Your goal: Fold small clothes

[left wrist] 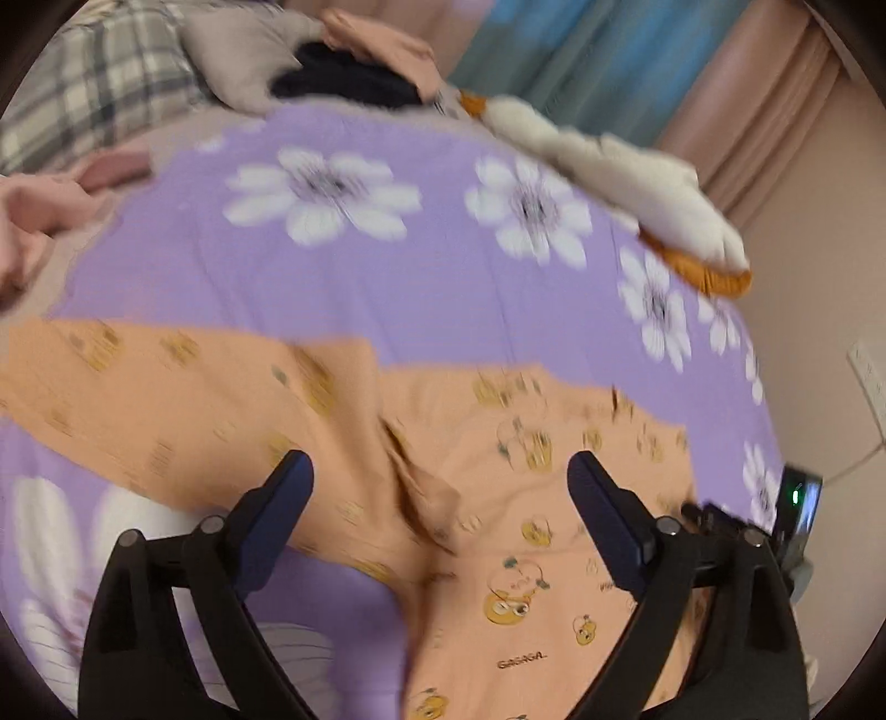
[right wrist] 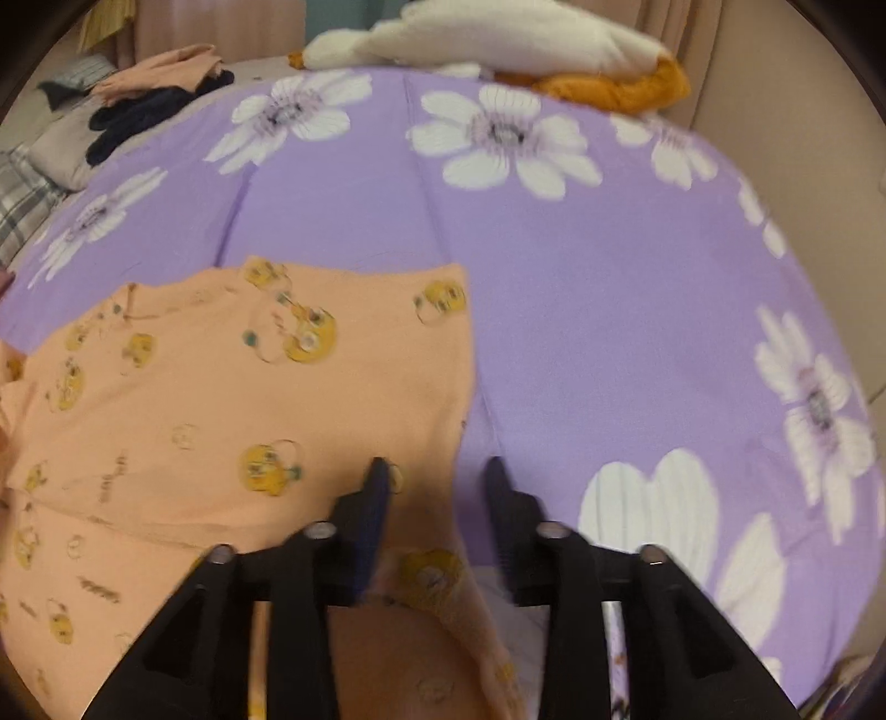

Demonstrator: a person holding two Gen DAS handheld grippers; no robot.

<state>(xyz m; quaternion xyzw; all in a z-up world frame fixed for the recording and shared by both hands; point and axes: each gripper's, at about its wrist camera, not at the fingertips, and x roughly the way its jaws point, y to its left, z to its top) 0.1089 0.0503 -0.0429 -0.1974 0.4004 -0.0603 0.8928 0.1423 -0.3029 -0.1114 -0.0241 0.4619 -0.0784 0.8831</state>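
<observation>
A small peach garment with yellow cartoon prints [left wrist: 498, 487] lies spread on a purple flowered bedspread [left wrist: 387, 277]; it also shows in the right wrist view [right wrist: 221, 399]. My left gripper [left wrist: 440, 471] is open wide and hovers over the garment's creased middle, holding nothing. My right gripper [right wrist: 437, 476] is open, its jaws straddling the garment's right edge near the hem, with cloth below them. The other gripper's body [left wrist: 797, 515] shows at the right edge of the left wrist view.
A white and orange plush toy [right wrist: 498, 44] lies at the bed's far edge. A pile of dark and peach clothes [left wrist: 354, 66] sits beside a plaid pillow [left wrist: 94, 83]. A pink garment [left wrist: 50, 205] lies at the left. A wall is at the right.
</observation>
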